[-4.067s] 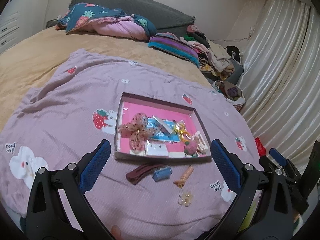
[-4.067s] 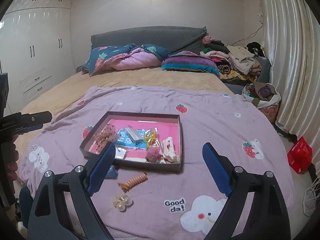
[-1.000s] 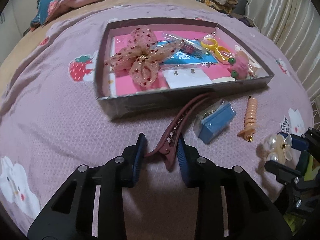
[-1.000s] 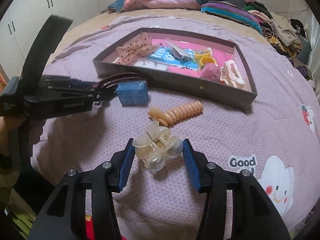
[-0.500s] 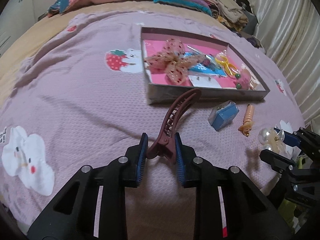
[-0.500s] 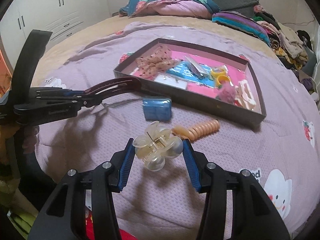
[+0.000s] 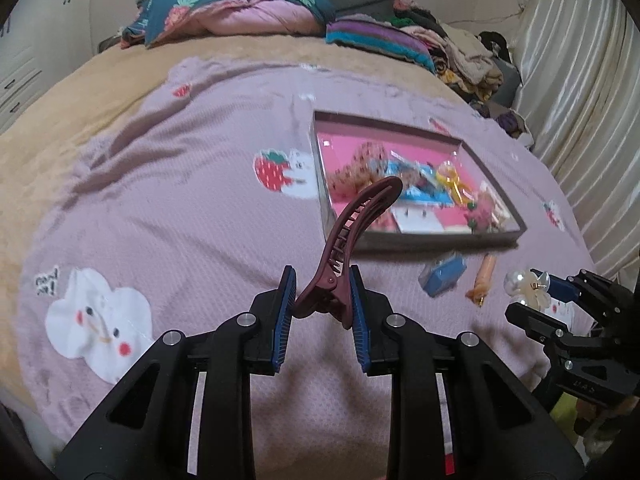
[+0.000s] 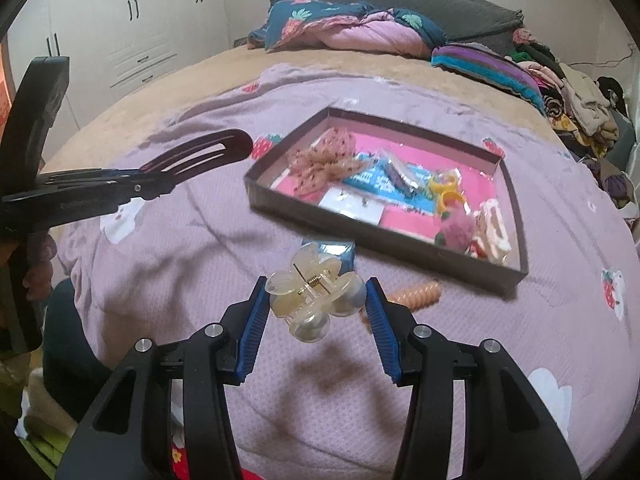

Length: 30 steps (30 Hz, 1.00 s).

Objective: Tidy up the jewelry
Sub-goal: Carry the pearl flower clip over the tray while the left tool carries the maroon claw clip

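My left gripper [image 7: 322, 300] is shut on a long maroon hair clip [image 7: 352, 224] and holds it above the pink blanket; the clip also shows at the left of the right wrist view [image 8: 200, 156]. My right gripper [image 8: 314, 308] is shut on a clear flower-shaped claw clip [image 8: 312, 296], also seen in the left wrist view [image 7: 524, 288]. A dark shallow tray [image 8: 384, 236] with a pink floor holds a lace bow [image 8: 324, 160], a yellow ring [image 8: 446, 190], a pink pom-pom [image 8: 456, 232] and other pieces. A blue box [image 7: 442, 274] and an orange spiral clip [image 7: 482, 276] lie in front of the tray.
The blanket [image 7: 180, 208] covers a tan bed with pillows [image 7: 240, 8] and piled clothes [image 7: 452, 48] at the far end. Curtains [image 7: 580, 80] hang on the right. White wardrobes [image 8: 120, 32] stand at the left.
Both grippers closed on their clips and lifted them off the blanket. They have drawn back and up, so the tray looks farther away. The left gripper has moved left.
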Motion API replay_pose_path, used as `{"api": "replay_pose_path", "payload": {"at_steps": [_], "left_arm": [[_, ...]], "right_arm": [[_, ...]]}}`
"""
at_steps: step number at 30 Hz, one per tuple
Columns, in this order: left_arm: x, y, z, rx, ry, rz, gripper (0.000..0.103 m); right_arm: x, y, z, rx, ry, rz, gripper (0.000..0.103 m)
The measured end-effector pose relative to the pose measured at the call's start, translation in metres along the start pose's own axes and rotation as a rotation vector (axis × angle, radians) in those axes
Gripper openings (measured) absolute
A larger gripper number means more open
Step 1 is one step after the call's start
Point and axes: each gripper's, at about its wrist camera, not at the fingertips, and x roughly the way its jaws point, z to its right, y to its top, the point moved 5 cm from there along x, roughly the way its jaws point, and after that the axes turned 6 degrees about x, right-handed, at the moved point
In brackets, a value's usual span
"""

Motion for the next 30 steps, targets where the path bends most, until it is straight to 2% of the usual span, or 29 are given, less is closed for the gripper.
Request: {"api": "replay_pose_path", "payload": {"at_steps": [13, 30], "left_arm": [[0.001, 0.063, 0.018, 0.04, -0.005, 0.07, 0.018], [0.031, 0.103, 0.068, 0.092, -0.068, 0.072, 0.018]], "right_arm": [[-0.008, 0.039, 0.038, 0.05, -0.047, 0.074, 0.047], [-0.02, 0.067, 0.109, 0.141, -0.154, 0.151, 0.047]]}}
